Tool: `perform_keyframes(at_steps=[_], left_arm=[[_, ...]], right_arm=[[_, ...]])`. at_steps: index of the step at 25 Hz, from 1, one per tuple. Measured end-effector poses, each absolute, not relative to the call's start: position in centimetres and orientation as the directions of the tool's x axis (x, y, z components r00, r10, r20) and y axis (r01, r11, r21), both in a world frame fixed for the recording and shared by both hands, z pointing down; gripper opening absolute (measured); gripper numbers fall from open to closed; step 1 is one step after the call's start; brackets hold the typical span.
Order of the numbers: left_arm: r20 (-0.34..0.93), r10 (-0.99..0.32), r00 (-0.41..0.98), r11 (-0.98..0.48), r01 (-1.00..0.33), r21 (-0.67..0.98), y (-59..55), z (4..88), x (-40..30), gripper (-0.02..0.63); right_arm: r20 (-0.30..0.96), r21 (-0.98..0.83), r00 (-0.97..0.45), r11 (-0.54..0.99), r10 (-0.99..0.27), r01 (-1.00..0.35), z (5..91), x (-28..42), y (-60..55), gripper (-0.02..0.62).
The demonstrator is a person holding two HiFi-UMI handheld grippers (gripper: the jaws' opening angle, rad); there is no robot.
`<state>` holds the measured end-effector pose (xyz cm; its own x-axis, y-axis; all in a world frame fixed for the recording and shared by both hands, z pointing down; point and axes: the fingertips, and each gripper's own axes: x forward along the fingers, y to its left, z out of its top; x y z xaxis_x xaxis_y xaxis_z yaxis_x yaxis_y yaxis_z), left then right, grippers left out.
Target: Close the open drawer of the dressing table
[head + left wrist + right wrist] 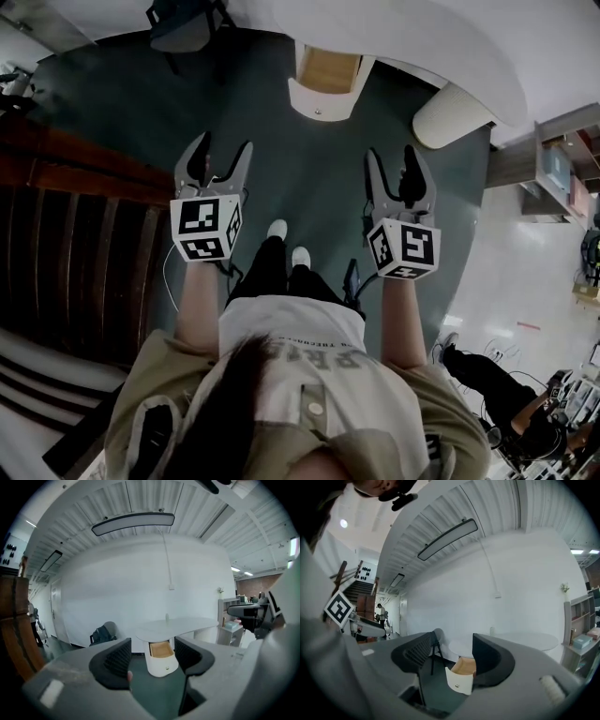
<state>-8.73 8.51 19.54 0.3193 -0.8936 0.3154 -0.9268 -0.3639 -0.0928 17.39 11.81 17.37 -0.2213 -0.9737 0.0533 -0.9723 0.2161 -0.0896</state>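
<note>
Left tool (223, 146), right tool (391, 154): two, both agape, empty; one drawer (328, 71), open; one dressing table (441, 42)

From where I stand, the right gripper (450, 660) has its two dark jaws apart with nothing between them. Through the gap shows the open drawer (457, 681) of the white dressing table (531, 640). The drawer has a curved white front with a small knob, and its wooden inside is partly hidden by the right-hand jaw. A dark chair (437, 637) stands just left of the table, before the white wall. At far left a wooden staircase (365, 592) rises, with a person (382, 614) near it.
</note>
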Motion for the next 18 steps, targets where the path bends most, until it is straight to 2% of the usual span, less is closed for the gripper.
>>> perform_keyframes(at_steps=[18], left_arm=[[0.325,-0.832,0.451,-0.488,-0.872,-0.04,-5.9,22.0,-11.7,0.29]], right_arm=[[0.133,-0.068,-0.138,0.13,-0.981,-0.989,22.1,11.7,-0.1,0.268]])
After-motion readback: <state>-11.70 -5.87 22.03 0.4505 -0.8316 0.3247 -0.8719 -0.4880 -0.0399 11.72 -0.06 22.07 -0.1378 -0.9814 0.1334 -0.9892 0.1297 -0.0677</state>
